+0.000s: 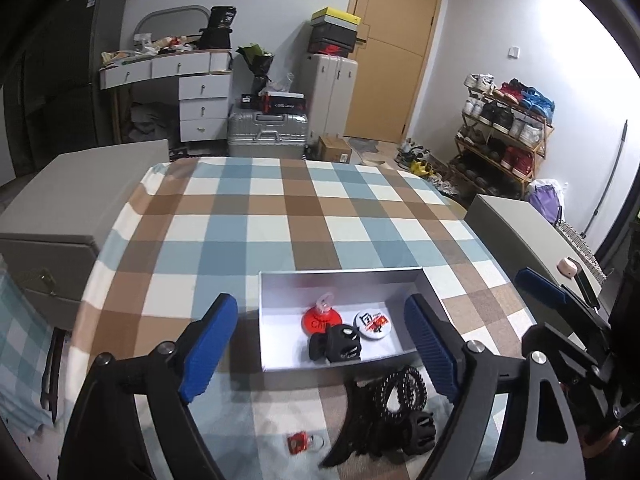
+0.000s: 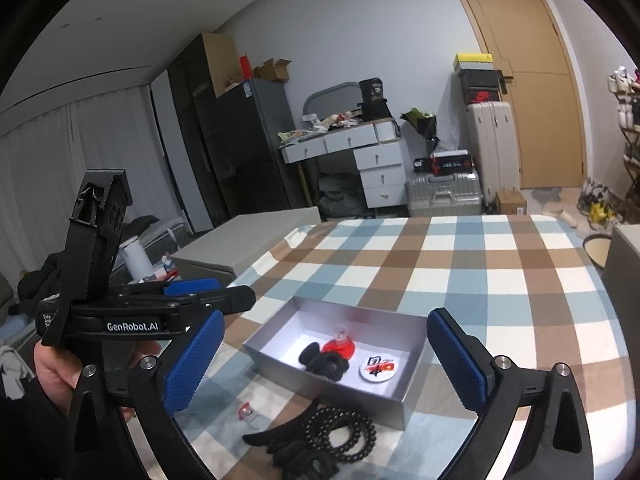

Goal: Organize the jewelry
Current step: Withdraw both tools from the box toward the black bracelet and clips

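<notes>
A shallow white box (image 1: 280,320) sits on a desk (image 1: 240,216) covered in a blue, brown and white checked cloth. Inside the box lie a red badge (image 1: 316,318), a white badge (image 1: 372,323) and a black hair claw (image 1: 338,344). Just in front of the box, on the cloth, lie a black bead bracelet (image 1: 400,390), more black hair clips (image 1: 418,430) and a small red trinket (image 1: 298,443). The left gripper (image 1: 320,352) and the right gripper (image 2: 324,368) hover above the box's near side, fingers spread wide and holding nothing.

Both wrist views close above table, sharing white box (image 1: 280,280) (image 2: 304,372).
</notes>
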Tool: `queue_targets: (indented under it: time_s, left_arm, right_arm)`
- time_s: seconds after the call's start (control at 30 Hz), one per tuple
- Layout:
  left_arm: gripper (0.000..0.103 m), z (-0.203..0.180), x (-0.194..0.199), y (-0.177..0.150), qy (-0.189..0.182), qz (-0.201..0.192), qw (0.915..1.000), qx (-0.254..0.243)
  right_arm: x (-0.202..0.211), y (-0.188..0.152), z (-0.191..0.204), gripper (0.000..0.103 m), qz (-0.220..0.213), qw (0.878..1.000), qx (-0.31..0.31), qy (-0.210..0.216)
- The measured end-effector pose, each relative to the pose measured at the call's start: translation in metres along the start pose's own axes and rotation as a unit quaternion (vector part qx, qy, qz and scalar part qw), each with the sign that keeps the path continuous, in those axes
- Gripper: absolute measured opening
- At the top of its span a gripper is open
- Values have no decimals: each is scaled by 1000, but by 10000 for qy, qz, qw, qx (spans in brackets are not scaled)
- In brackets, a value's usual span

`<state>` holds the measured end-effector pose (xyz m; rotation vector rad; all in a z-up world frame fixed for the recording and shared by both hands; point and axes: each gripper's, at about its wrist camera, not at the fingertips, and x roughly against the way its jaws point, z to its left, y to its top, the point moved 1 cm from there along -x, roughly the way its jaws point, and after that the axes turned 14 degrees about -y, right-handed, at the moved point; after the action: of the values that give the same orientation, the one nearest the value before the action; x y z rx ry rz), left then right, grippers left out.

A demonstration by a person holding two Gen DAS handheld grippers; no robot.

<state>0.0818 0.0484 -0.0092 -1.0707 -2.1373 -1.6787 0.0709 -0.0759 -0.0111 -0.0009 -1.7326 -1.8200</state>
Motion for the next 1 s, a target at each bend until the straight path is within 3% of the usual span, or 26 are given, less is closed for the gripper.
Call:
queue_targets:
  time_s: [0.23,0.4,0.53,0.67,0.77,0.87,1.0]
  left_arm:
    - [87,6,11,-21,233,180,9995,74]
    - [90,25,13,-48,445,391,9971,468]
    - [90,43,9,-71,560,617,9940,715]
    - [90,57,4,-91,940,829,9875,956]
    - [90,61,4,-99,772,866,9874,1078]
    - [90,60,3,-102,374,883,9888,1143]
    - [90,49,-3,-98,-7,932,9907,995]
  right_arm:
    - [21,-18,14,103,-52,9997,228,-18]
    - [24,-37,23,103,122,9989,425,-159]
    - [25,-53,27,103,269,9987,408,-137]
    - [24,-65,27,103,423,9982,364,-202]
    - [25,-74,25,103,480,9981,286,-274]
    - [24,-81,21,103,542,9978,192,-336]
    - [23,-86,18,103,638,9973,95,-350]
